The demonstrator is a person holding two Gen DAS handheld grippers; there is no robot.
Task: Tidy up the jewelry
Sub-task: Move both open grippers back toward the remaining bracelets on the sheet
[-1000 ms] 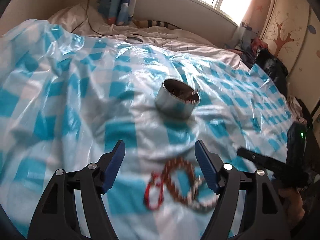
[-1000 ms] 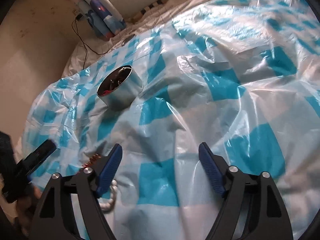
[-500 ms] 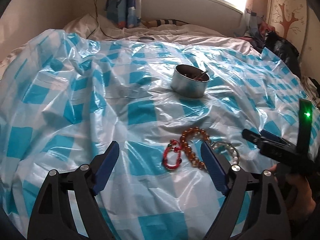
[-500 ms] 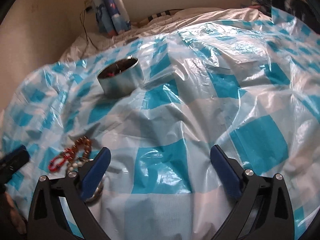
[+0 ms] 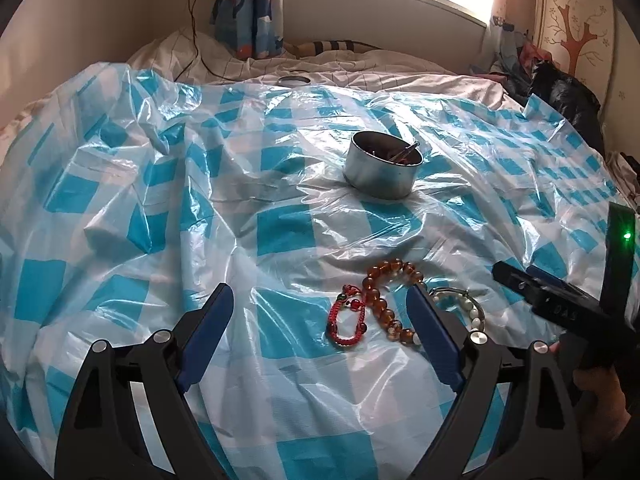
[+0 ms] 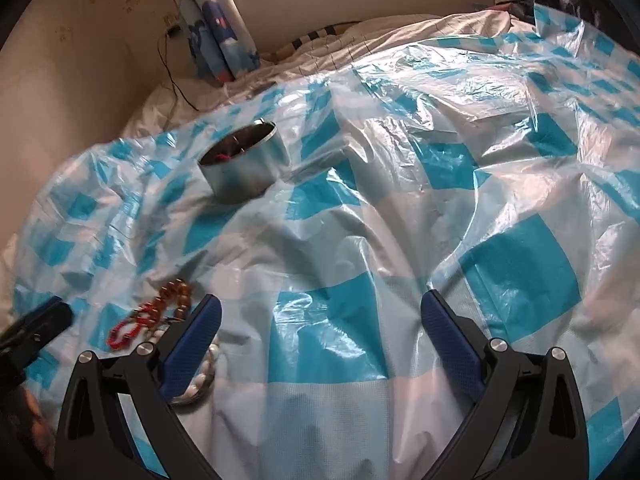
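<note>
Three bracelets lie together on the blue-checked plastic sheet [image 5: 280, 236]: a red cord one [image 5: 333, 326], an amber bead one [image 5: 378, 302] and a white bead one [image 5: 474, 312]. My left gripper [image 5: 319, 292] hovers just short of them. Its jaws are opening, and the pads press on nothing. The amber beads [image 6: 176, 292], red cord [image 6: 124, 332] and white beads [image 6: 200, 376] lie by the left finger of my right gripper [image 6: 322, 298], which stands wide open and empty over bare sheet. A round metal tin [image 5: 382, 176] [image 6: 244, 170] holding jewelry stands farther back.
The sheet covers a bed and is heavily wrinkled. A round lid [image 5: 293, 80] lies at its far edge. A curtain [image 5: 248, 8] and a cable hang at the back wall. A black bag [image 5: 560, 92] sits at the right. A hand [image 5: 600, 400] holds the right gripper.
The left gripper has drawn back from the bracelets, which now lie ahead of its tips, and its jaws stand wider. The right gripper's jaws have spread wide and it has turned slightly.
</note>
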